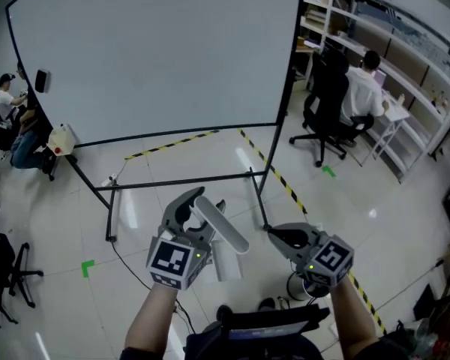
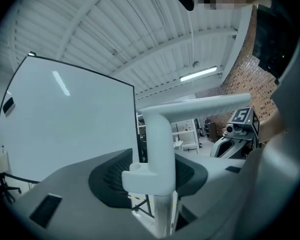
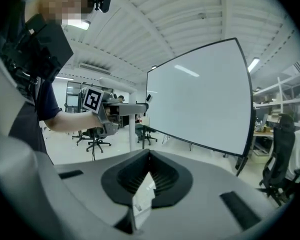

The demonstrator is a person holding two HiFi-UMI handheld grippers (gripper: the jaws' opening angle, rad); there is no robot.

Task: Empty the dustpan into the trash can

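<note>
Left gripper is part-closed, pads clamped on the upright of the white dustpan handle. The handle's long bar slants away from the whiteboard, toward the right gripper. The pan itself is not seen.

Right gripper is nipped nearly together on a thin white flat piece, kind unclear.

Trash can not confirmed. It may be the round thing on the floor below the right gripper, on the side away from the whiteboard. The right hand is nearer to it.

Bright even indoor light, ceiling tube lamp glowing, glare streaks on glossy floor, fisheye bending, dark corners
</note>
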